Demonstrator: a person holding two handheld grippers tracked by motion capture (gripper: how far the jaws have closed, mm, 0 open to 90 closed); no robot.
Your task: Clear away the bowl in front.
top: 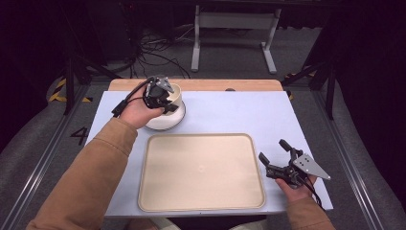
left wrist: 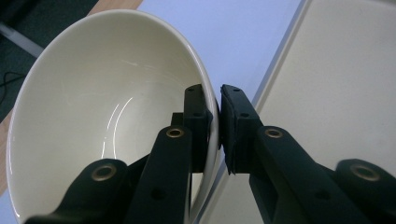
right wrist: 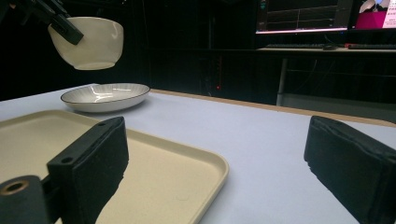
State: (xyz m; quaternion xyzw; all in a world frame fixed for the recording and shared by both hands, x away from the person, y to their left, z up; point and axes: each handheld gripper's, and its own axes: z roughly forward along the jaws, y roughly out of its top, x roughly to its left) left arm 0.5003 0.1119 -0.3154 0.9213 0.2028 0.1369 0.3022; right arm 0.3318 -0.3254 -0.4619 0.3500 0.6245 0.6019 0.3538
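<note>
- A dark numeral "4" (top: pixel 79 135) is marked on the grey floor to the left of the table, beside the metal rail.
- The monitors (right wrist: pixel 303 16) in the right gripper view show graphics whose text is too small to read.

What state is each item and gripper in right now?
bowl: lifted off the table, rim pinched by the left gripper.
plate: flat on the table, empty.
tray: flat, empty.
right gripper: open, holding nothing, beside the tray.
</note>
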